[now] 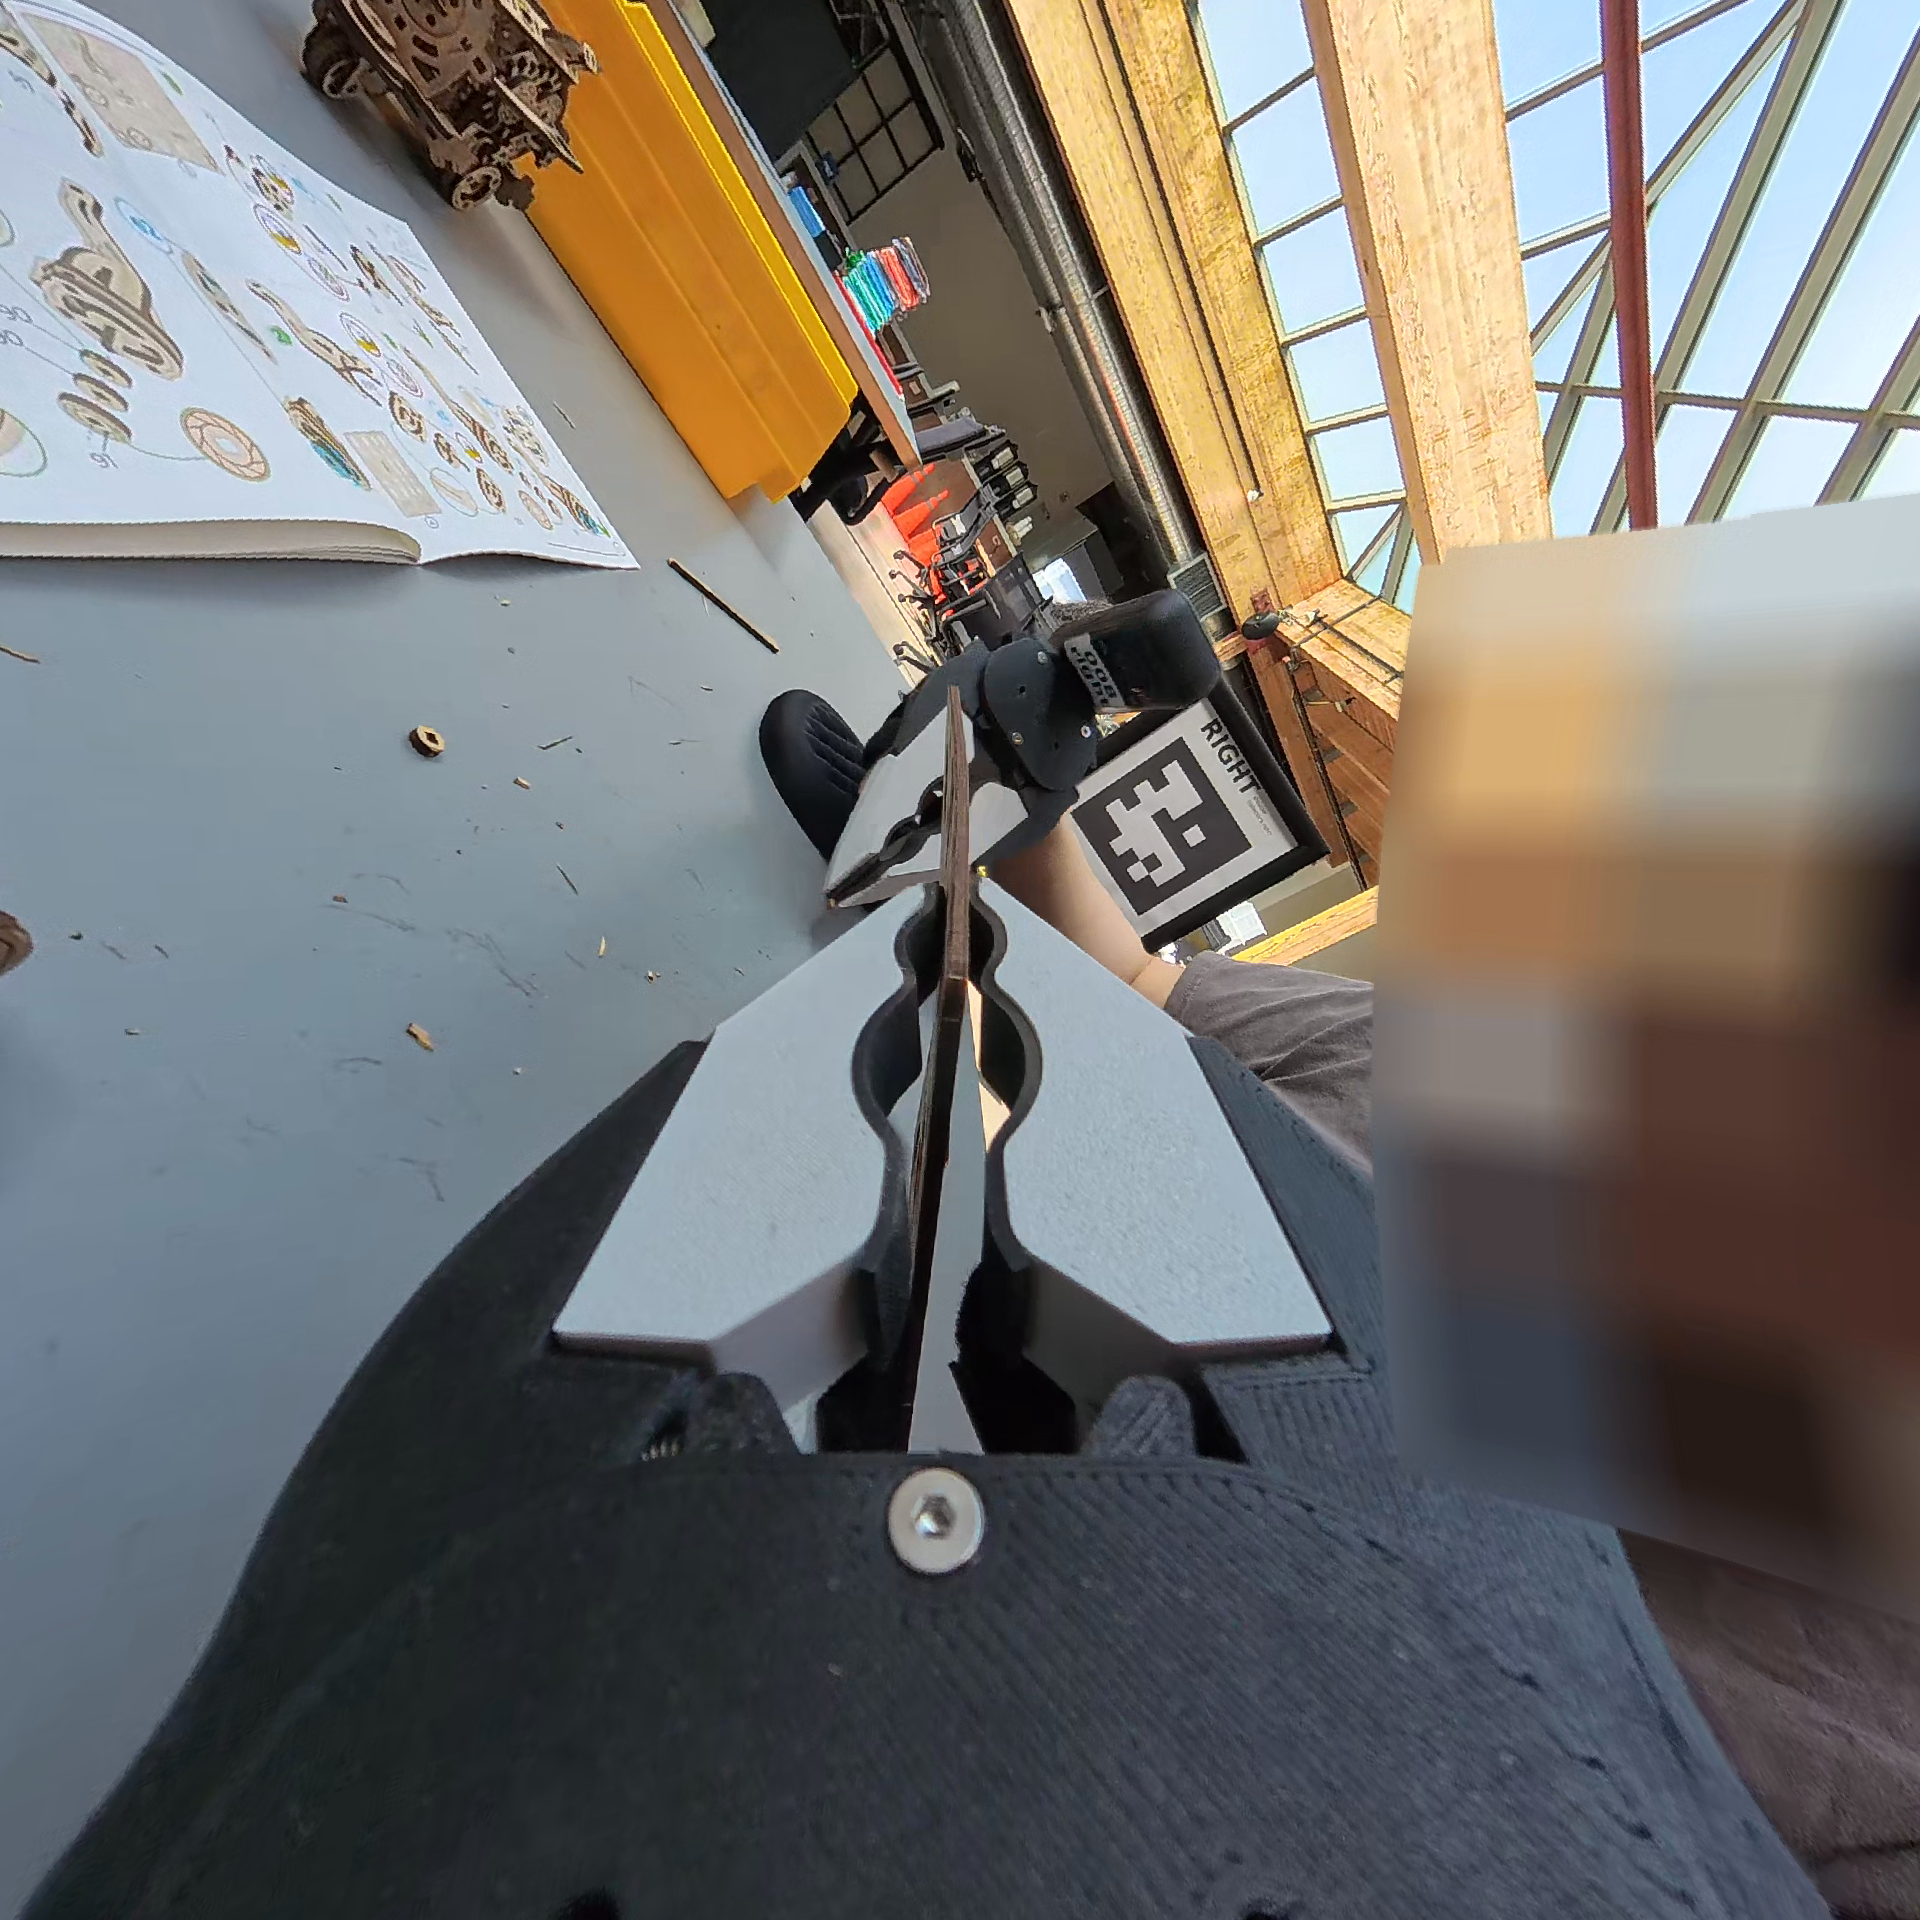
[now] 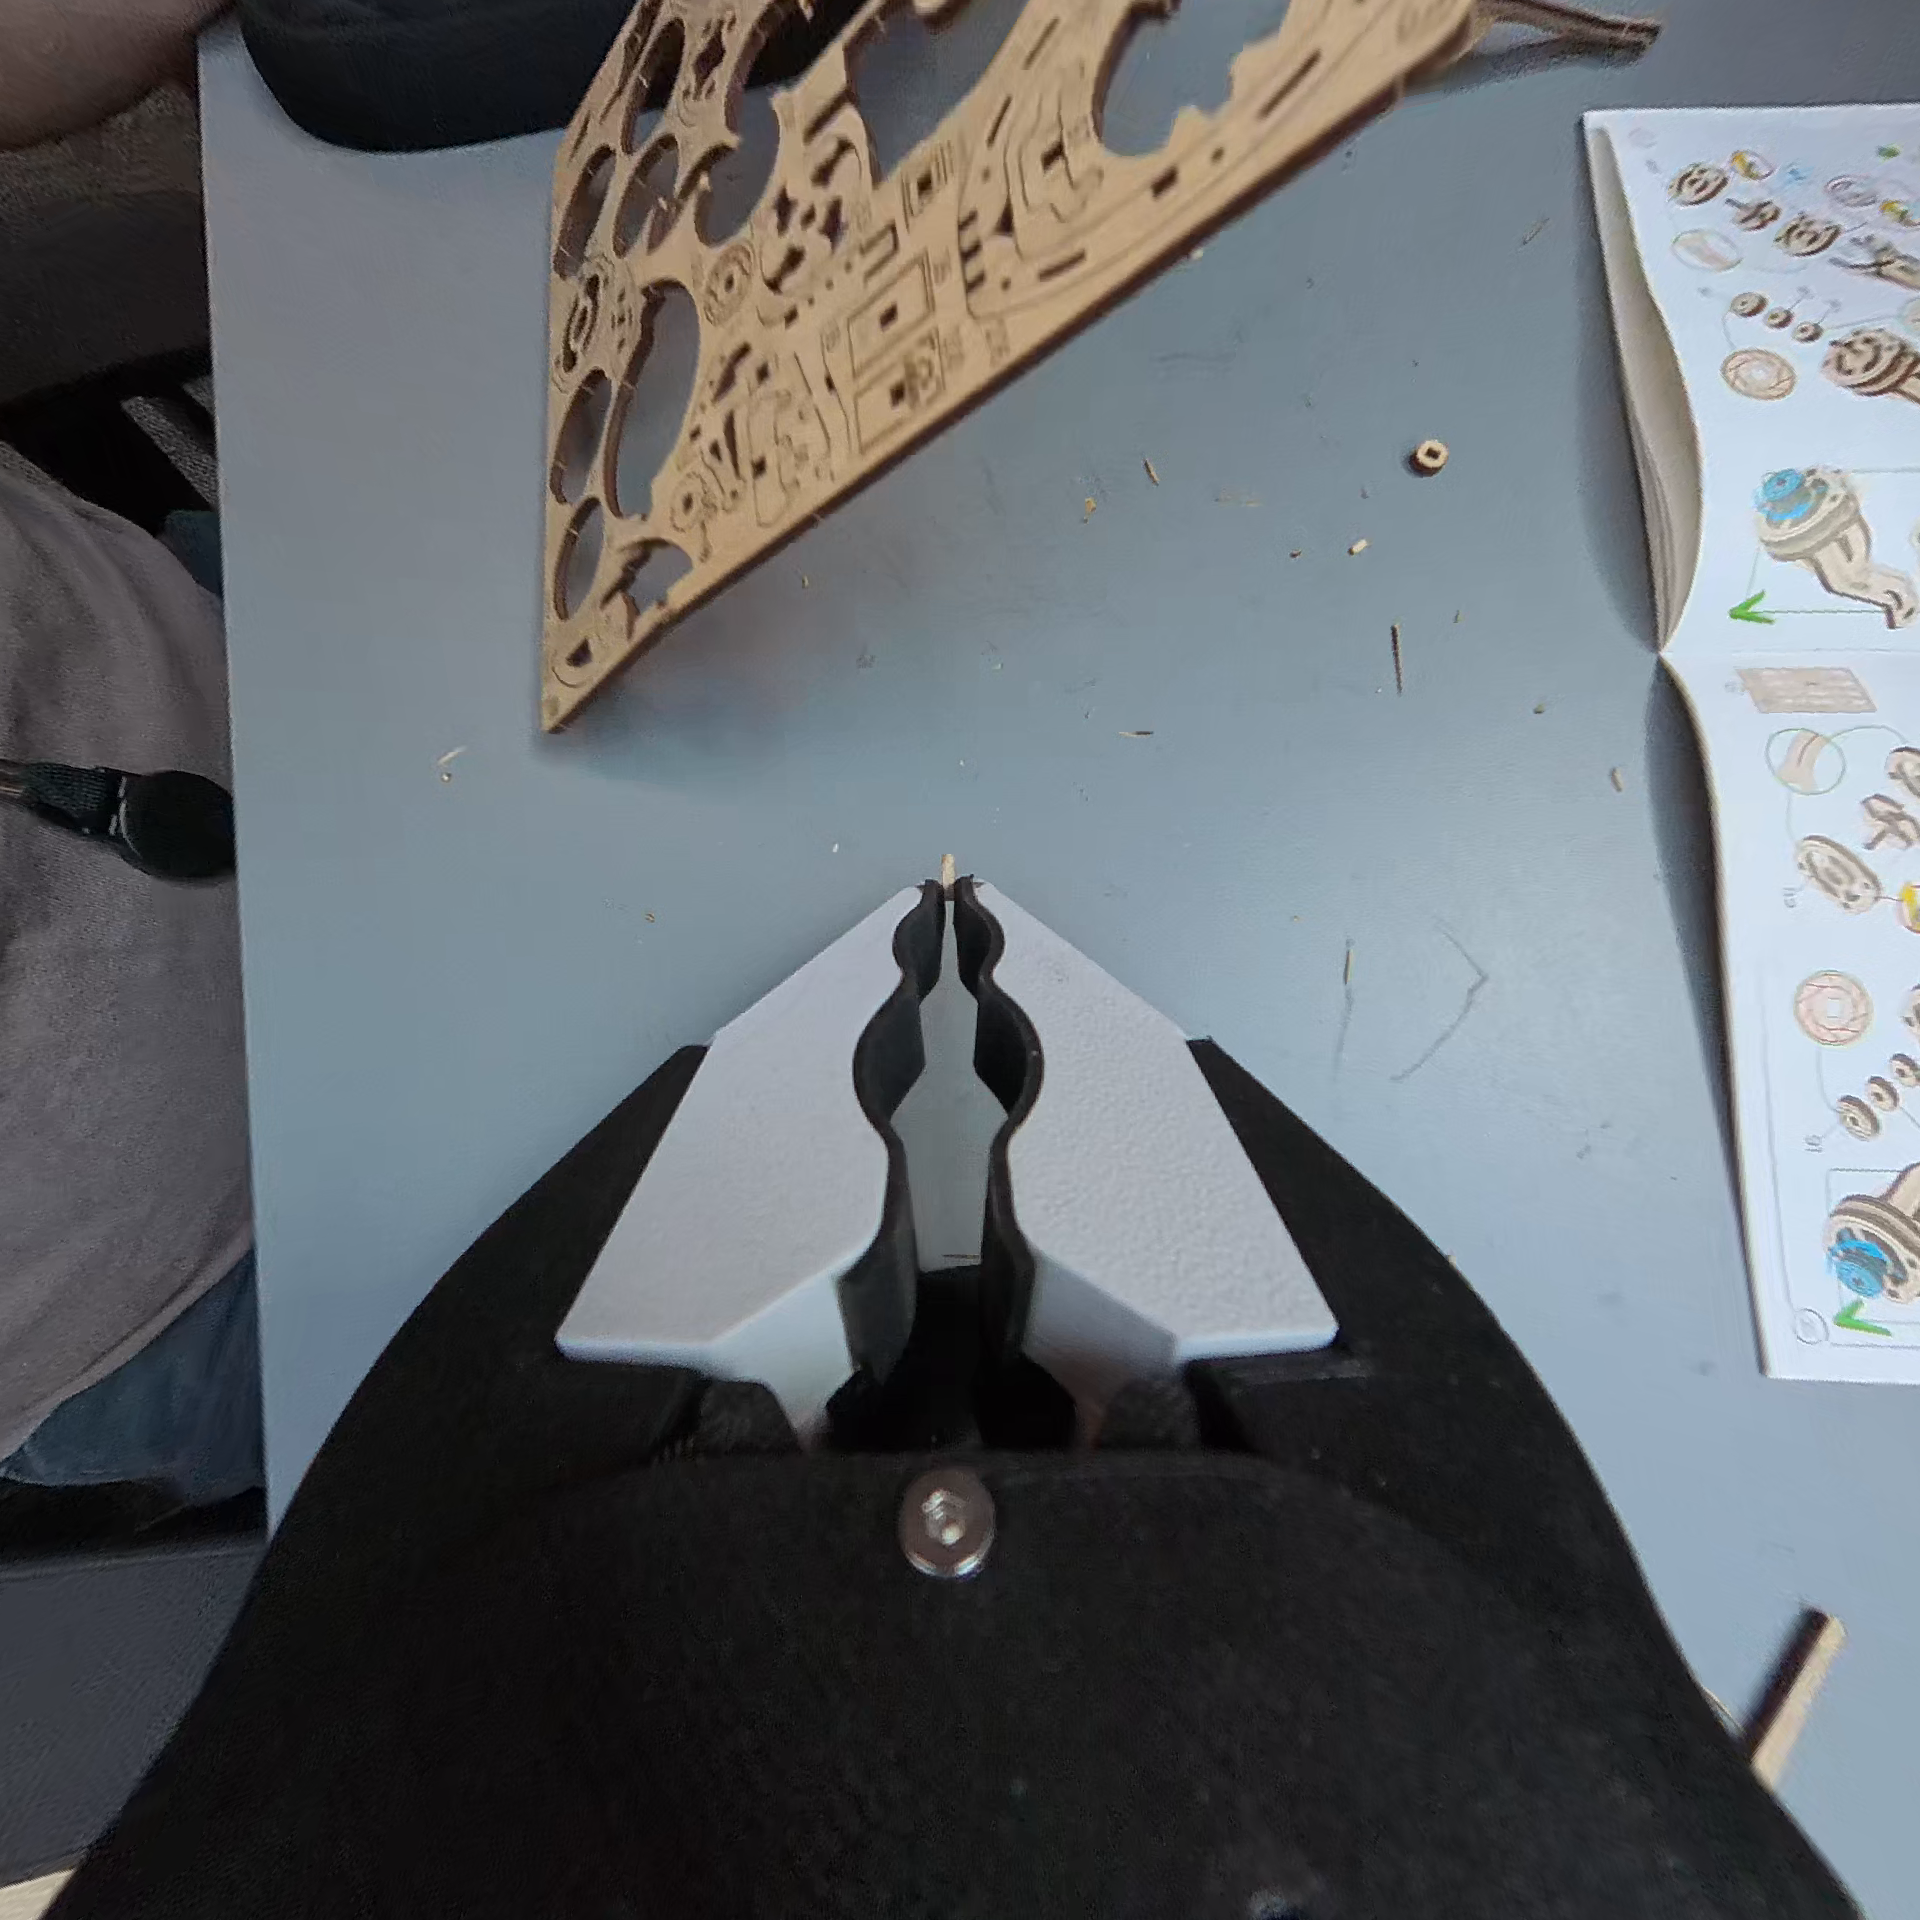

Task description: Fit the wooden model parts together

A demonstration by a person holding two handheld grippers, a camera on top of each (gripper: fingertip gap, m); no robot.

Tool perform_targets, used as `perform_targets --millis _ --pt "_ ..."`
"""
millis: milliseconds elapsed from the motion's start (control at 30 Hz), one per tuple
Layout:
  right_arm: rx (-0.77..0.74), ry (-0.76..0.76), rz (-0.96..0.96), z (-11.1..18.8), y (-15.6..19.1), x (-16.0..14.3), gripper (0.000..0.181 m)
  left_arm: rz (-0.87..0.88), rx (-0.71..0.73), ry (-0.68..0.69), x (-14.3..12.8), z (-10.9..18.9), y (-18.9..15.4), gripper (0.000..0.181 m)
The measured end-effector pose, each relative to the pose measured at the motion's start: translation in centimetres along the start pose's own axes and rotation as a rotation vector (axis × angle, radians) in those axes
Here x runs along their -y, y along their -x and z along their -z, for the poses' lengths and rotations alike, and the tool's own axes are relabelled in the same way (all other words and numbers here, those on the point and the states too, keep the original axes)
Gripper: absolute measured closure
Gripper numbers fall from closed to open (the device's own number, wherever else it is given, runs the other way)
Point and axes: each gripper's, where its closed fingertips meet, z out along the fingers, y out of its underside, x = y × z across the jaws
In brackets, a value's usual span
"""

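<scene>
**A sliver in one claw, the parts sheet in the other**

The step in hand looks like the harvest of a small piece: the left claw (image 1: 940,935) is clenched on the thin wooden sheet (image 1: 951,997), which runs edge-on between its fingers and sticks out past the tips. In the right wrist view the same sheet (image 2: 831,270) hangs tilted above the worktop (image 2: 1195,727), ahead of the right claw and a little to its left, many of its cut-outs already empty.

The right claw (image 2: 948,906) is pinched nearly closed on a tiny pale sliver of wood (image 2: 947,891) that pokes just beyond its tips. Whether this is a peg for the model or mere scrap is too small to tell.

Next move, as I judge it: if the sliver is a part, it must go to its mate, and that calls for a steady, fine-aimed approach, since so small a piece can slip or snap under a hard squeeze.

Pose: the left claw is held sideways, level with the worktop edge, pointing toward the right claw (image 1: 914,831) just beyond its tips. The right claw points down and forward over the worktop, clear of its surface.

Off to the right claw's right lies the open instruction booklet (image 2: 1787,727); a small wooden ring (image 2: 1431,455) sits ahead of it among chips. Far ahead-left of the left claw stands the half-built model (image 1: 447,94).
</scene>
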Motion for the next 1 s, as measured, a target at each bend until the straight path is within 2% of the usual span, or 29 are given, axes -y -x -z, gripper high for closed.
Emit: perform_targets --millis 33,167,233,333,500,667,833,1000 --pt "-0.014 0.001 -0.004 1.0 0.2 0.9 0.18 -0.014 0.006 -0.01 0.2 -0.1 -0.1 0.18" --pt "-0.042 -0.007 -0.063 5.2 1.5 6.2 0.18 -0.104 0.099 -0.051 0.8 -1.0 -0.2 0.18" --pt "0.015 -0.048 -0.146 6.1 2.8 9.5 0.18 -0.18 0.149 -0.061 0.9 -1.7 -0.9 0.18" --pt "0.073 -0.078 -0.279 5.7 4.2 13.0 0.181 -0.283 0.152 -0.106 1.1 -2.6 -3.4 0.18" --pt "0.061 -0.225 -0.355 3.7 5.1 16.9 0.181 -0.445 0.288 -0.241 0.7 -2.4 -5.1 0.18" --pt "-0.006 -0.322 -0.41 1.5 4.5 17.2 0.181 -0.457 0.279 -0.416 -0.2 -1.6 -6.2 0.18" --pt "0.03 -0.425 -0.521 0.7 4.3 17.9 0.181 -0.457 0.244 -0.496 -1.1 -1.3 -7.2 0.18" --pt "0.058 -0.516 -0.597 0.7 4.3 18.4 0.181 -0.521 0.273 -0.551 -1.5 -1.4 -7.9 0.18"
